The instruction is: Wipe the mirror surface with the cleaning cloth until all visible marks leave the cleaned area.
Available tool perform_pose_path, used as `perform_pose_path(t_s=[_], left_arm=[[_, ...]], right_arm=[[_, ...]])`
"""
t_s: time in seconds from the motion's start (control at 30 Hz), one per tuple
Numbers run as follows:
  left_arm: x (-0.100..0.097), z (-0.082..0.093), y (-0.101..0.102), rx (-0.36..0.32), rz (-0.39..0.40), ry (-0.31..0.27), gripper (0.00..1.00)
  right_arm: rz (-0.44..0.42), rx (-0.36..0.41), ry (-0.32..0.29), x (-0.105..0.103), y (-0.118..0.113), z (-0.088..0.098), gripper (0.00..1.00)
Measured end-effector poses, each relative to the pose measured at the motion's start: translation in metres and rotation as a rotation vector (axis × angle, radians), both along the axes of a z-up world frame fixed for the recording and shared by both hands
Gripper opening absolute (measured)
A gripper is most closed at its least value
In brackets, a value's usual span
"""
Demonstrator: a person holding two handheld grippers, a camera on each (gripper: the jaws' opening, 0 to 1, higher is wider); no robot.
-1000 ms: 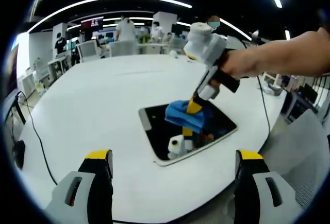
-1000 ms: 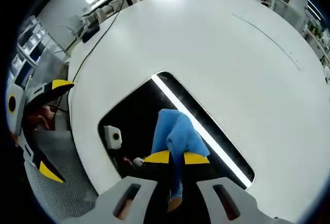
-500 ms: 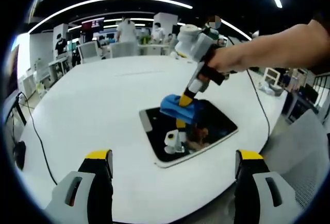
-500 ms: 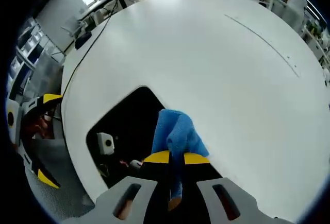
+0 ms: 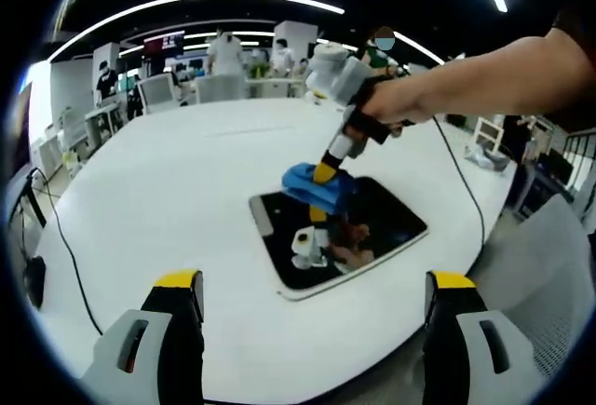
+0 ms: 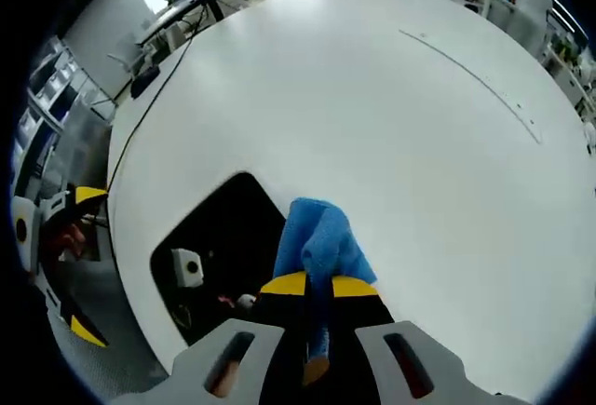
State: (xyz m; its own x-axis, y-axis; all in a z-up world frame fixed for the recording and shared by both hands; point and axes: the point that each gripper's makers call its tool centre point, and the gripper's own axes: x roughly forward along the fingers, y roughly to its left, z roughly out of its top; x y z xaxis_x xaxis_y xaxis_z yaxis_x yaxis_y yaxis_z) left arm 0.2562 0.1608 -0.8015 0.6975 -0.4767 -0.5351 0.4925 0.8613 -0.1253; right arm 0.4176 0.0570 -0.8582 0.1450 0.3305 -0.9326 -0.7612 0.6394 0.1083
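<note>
Left gripper (image 5: pixel 307 326): we hold it low over the near table edge, jaws wide apart, nothing between them, aimed at the mirror.
Change: over the last second we have swept the cloth from the mirror's middle to its far corner; the left view has not shifted.
Meaning: we judge the wipe is mid-stroke, the far edge now being covered; we cannot tell whether marks remain.
Right gripper (image 6: pixel 318 286): jaws clamped on the blue cleaning cloth (image 6: pixel 321 242), which presses on the mirror (image 5: pixel 372 237) at its far edge.
Hand (image 5: pixel 396 102): reaches in from the right, gripper tilted steeply down.
Mirror: flat on the white table (image 5: pixel 168 182), near its front edge.
</note>
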Motion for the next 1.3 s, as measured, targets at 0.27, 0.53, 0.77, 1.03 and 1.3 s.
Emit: perform_pose_path(t_s=[0.27, 0.53, 0.77, 1.03, 1.3], left_arm=[[0.003, 0.001, 0.003, -0.004, 0.021, -0.012, 0.99], [0.005, 0.006, 0.004, -0.015, 0.037, -0.022, 0.98], [0.003, 0.009, 0.003, -0.036, 0.046, -0.016, 0.99], [0.007, 0.015, 0.004, -0.076, 0.086, -0.035, 0.99], [0.006, 0.011, 0.005, -0.053, 0.077, -0.022, 0.99]], right_arm=[[0.033, -0.016, -0.027, 0.001, 0.001, 0.000, 0.01], [0.010, -0.038, 0.002, 0.002, 0.002, -0.003, 0.01], [0.035, -0.044, -0.030, 0.005, 0.001, -0.004, 0.01], [0.059, -0.010, -0.043, 0.006, -0.002, -0.002, 0.01], [0.064, -0.006, -0.029, 0.006, -0.013, -0.002, 0.01]])
